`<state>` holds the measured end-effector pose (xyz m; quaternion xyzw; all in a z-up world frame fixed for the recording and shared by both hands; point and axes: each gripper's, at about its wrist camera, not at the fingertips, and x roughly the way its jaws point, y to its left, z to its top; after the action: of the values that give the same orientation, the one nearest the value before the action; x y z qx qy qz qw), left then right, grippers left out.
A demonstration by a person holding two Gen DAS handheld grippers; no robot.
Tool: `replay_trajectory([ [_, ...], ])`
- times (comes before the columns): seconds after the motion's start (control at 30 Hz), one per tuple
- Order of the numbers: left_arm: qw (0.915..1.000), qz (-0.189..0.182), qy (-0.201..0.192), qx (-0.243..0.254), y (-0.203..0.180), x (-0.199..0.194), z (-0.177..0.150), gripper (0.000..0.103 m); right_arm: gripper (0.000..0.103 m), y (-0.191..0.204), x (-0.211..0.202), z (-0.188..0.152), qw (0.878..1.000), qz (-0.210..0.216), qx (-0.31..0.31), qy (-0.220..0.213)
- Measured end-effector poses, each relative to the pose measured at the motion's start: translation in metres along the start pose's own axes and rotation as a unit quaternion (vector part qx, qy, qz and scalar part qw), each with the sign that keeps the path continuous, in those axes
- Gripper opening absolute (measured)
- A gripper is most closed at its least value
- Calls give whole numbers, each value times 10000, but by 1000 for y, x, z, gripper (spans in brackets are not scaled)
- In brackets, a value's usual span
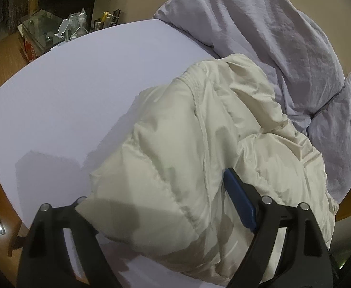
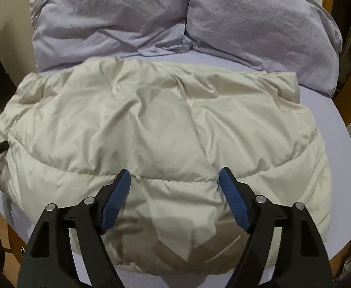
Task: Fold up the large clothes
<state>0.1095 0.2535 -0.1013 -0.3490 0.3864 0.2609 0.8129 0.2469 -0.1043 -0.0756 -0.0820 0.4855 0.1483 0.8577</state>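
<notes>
Both grippers, left [image 1: 156,199] and right [image 2: 174,184], gape over the folded jacket [image 2: 151,124], apparently gripping nothing.

The puffer jacket [image 2: 161,129] is a plain cream, off-white kind of shade, no print, just quilted seams in the same colour. Bed sheet [image 1: 79,91] under it is a flat pale lavender, and the pillows [image 2: 259,21] up at 12 o'clock match it, only crinkly. Both grippers [image 2: 174,201] are black with ribbed blue pads [image 2: 233,199]. Floor [image 1: 0,72] at 9 o'clock in the left view is orange-brown wood.
</notes>
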Motion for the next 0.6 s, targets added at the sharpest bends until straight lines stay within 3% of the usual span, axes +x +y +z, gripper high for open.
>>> replay_trajectory([
  [0.17,9999,-42,-33,-107,-1,2,1,84,86,2,15,-11,9998,-56,-170,-40],
  [0.37,9994,-201,-132,-262,-1,-1,2,59,87,1,21,-18,9996,12,-241,-168],
  [0.43,9988,-314,-167,-336,1,-5,4,46,87,1,21,-18,9995,21,-246,-181],
  [0.6,9979,-544,-277,-225,-9,-17,7,34,88,0,22,-21,9993,15,-294,-219],
])
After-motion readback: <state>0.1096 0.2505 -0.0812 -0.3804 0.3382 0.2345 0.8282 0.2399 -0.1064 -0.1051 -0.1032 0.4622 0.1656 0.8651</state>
